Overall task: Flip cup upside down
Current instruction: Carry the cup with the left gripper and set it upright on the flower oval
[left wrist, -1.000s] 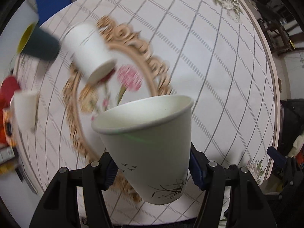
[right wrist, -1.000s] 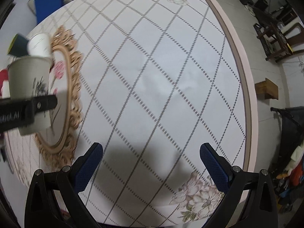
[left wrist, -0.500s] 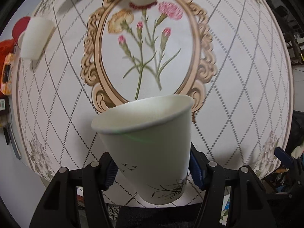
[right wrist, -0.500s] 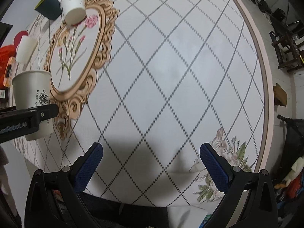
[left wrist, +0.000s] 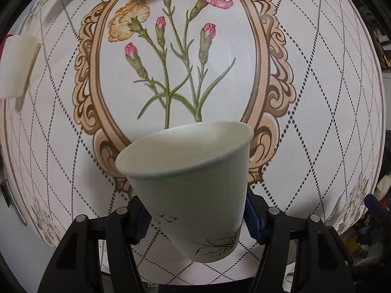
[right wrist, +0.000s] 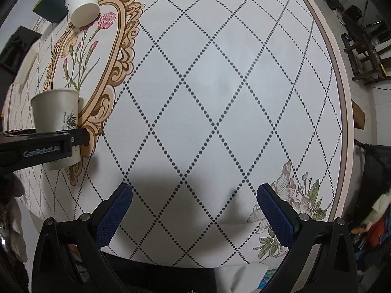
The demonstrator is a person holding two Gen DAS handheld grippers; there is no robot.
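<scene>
A round table carries a white cloth with dotted diamonds and a carnation medallion. The left tongs grip a white paper cup above the medallion's near edge, mouth up, slightly tilted. The right tongs stand wide open, holding nothing.

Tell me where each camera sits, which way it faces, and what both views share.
Left wrist: on the left gripper, looking along its fingers down at the table; the gripper's fingers clamp a paper cup, rim away from the lens.
Right wrist: on the right gripper, facing down over the table; its fingers are spread and empty.
Shared: the held cup, the left gripper, the flower oval, and a second cup at the oval's far end.
</scene>
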